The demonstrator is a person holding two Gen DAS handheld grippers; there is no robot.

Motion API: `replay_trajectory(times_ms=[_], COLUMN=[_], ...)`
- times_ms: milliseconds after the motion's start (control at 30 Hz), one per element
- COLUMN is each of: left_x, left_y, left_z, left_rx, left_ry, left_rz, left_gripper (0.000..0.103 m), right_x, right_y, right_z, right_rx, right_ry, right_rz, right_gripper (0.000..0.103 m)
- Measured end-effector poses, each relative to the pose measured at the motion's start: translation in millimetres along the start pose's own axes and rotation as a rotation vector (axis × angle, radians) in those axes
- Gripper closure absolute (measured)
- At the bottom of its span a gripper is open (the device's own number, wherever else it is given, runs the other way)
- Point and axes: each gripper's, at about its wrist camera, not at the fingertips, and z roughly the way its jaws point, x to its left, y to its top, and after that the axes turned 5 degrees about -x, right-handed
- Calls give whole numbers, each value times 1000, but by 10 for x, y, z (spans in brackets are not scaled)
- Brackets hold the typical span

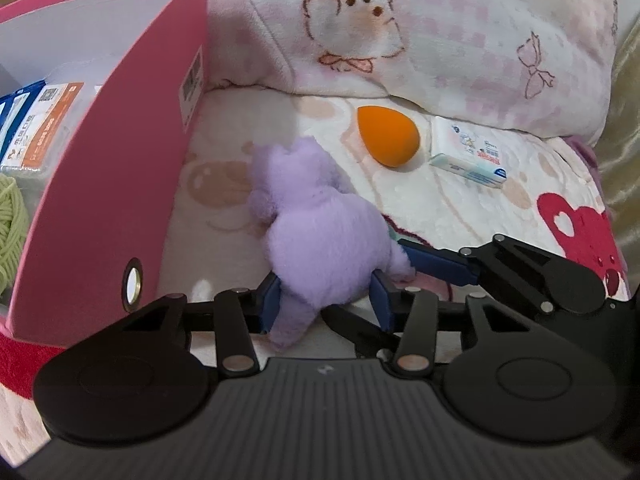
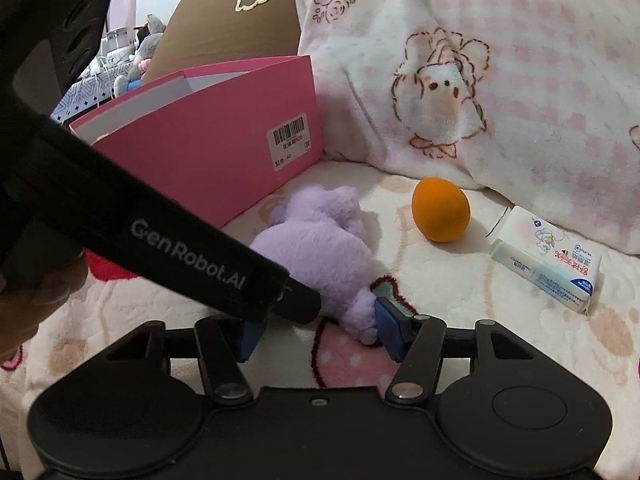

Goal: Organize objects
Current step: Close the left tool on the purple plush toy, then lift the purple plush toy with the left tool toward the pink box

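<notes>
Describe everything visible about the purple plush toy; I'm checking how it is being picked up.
The purple plush toy is lilac, fluffy and soft-looking, with a rounded body, small ears and stubby limbs. It lies on the patterned blanket beside the pink box, head toward the pillow. The left tool has its blue pads on either side of its lower body; the right tool has one pad against a limb.

pink-patterned bedding (image 2: 520,80), cardboard (image 2: 224,24) behind
</notes>
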Motion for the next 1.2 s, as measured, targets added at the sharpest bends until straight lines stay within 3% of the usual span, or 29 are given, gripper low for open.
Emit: replay_trajectory(times_ms=[233, 367, 467, 567, 767, 933, 1200], left_x=[-86, -139, -162, -149, -151, -92, -107], left_y=[17, -24, -60, -95, -110, -60, -18], left_z=[-52, -90, -72, -33, -57, -152, -274], left_rx=[23, 59, 95, 124, 100, 89, 67], left_ry=[-21, -54, -88, -107, -81, -80, -138], left_rz=[-11, -24, -50, -91, -72, -58, -49], left_gripper=[58, 58, 59, 65, 65, 65, 59], right_x=[-57, -55, -110, -22, -45, -7, 24], right_y=[36, 79, 151, 145, 130, 144, 133], right_z=[-128, -241, -315, -355, -327, -334, -386], right_rx=[37, 83, 101, 99, 105, 113, 105], right_ry=[26, 37, 112, 92, 81, 48, 62], right_rz=[59, 21, 68, -12, -20, -93, -145], right_gripper=[39, 39, 34, 31, 31, 24, 21])
